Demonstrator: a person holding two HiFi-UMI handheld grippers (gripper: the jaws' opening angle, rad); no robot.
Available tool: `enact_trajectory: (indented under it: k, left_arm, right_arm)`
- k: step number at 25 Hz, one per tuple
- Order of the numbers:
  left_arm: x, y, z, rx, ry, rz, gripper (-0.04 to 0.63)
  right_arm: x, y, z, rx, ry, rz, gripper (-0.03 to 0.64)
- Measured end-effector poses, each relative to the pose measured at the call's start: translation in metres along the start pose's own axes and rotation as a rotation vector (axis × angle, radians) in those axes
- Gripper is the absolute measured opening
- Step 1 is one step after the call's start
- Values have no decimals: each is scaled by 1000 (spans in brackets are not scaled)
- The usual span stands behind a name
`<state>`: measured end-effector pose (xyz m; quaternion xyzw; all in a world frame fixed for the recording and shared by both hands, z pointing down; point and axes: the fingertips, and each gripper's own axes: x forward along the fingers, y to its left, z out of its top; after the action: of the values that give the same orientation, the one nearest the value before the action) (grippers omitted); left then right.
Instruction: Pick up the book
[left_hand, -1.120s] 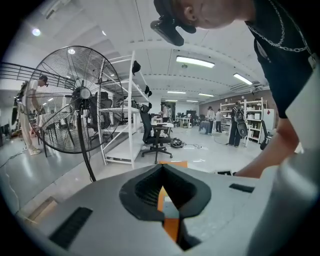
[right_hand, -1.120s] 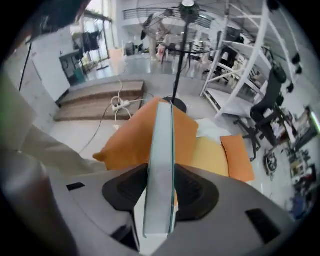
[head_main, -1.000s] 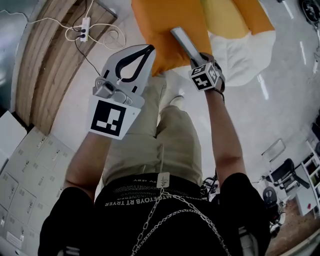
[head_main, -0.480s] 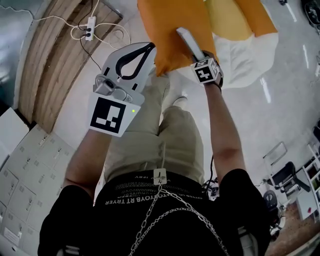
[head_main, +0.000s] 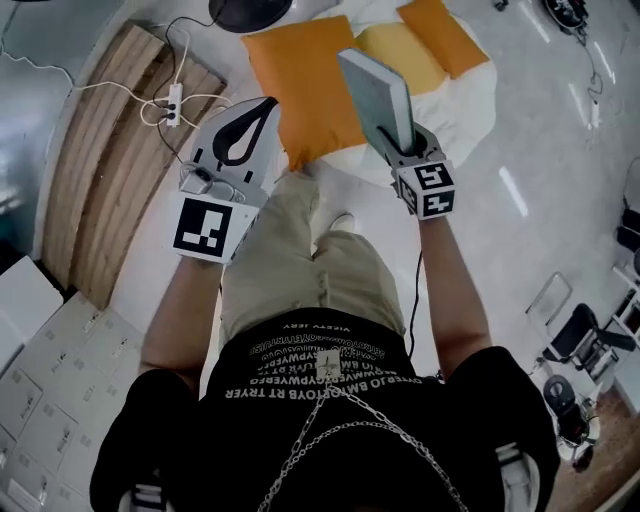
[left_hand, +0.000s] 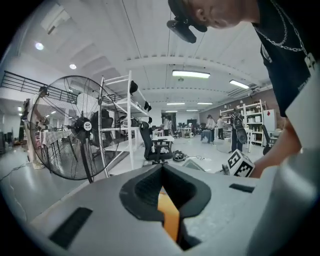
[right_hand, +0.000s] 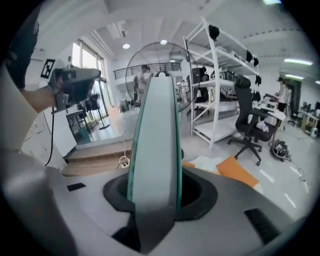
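Two grippers are raised in front of a person (head_main: 330, 410) who stands on a pale floor (head_main: 545, 130), seen from the head view. At right, the right gripper (head_main: 404, 150) is clamped on the near end of the book (head_main: 373, 92), a slim grey-green volume that stands almost upright between the jaws, in the air and clear of everything beneath it. The right gripper view shows the jaws pressing on both covers, with the book's narrow edge facing the camera. The left gripper (head_main: 266, 104) is held to the left, well apart from the book, its jaws together at the tips and nothing between them. Beyond the grippers an orange cushion (head_main: 298, 85) and a yellow cushion (head_main: 400, 52) lie on a white pad (head_main: 470, 100). At far left a power strip (head_main: 173, 103) lies beside a wooden platform (head_main: 105, 180). A large fan (left_hand: 70, 127) stands in the left gripper view
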<state>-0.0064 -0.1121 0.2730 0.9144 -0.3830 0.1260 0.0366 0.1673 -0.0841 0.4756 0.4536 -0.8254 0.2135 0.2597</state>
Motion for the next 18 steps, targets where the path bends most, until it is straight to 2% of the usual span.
enact_trajectory:
  k: [6,10,18]
  left_arm:
    - [-37,-40,63,57,-26,17,5]
    - [-61,-53,105,5,-85,53,5]
    - [-122,-83,174,-4,-192,87,5]
  right_arm:
    - [-134,-3,92,-52,-207,-102,153]
    - [-206,3,143,-71,-314,-125,152]
    - [-331,26,194,-130,-423,-175,153]
